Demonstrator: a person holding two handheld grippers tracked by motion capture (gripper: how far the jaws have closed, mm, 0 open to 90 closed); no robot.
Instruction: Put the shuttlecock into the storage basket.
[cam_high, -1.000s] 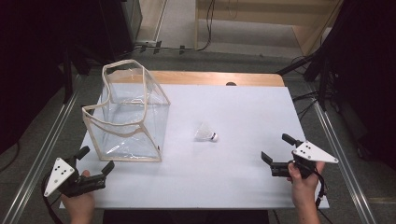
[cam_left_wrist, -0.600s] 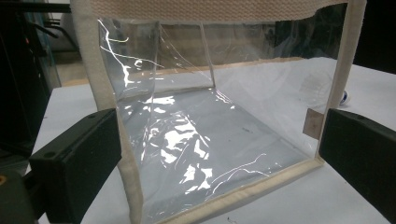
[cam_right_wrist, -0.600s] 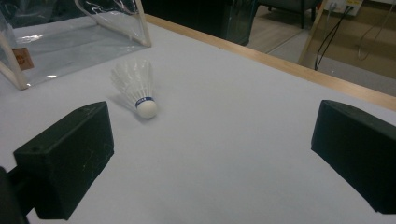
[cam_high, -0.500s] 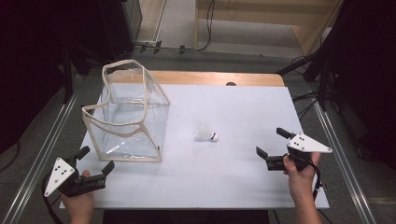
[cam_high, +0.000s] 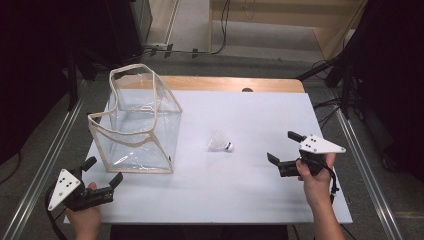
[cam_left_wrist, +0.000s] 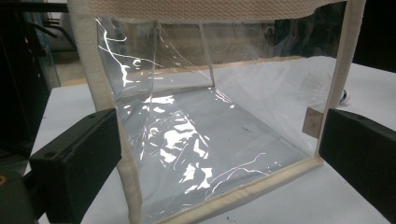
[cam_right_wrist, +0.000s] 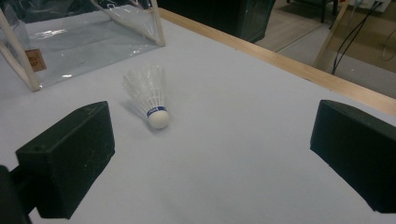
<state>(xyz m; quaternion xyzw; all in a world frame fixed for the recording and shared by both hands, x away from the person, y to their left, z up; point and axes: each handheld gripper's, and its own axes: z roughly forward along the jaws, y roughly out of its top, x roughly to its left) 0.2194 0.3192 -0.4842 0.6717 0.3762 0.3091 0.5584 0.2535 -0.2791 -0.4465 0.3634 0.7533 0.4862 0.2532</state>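
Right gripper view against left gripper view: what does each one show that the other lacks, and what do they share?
The right gripper view has the whole shuttlecock lying on its side between the open jaws of the right hand-held gripper, plus the table's wooden edge. The left gripper view looks into the clear bag through its side, framed by the open jaws of the left hand-held gripper, with the bag's cream trim close up. Both share the white table top and the clear bag.

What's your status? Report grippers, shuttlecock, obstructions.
Left gripper open, facing the clear bag. Right gripper open, aimed at the shuttlecock. Shuttlecock on its side on the table, untouched. Path clear.
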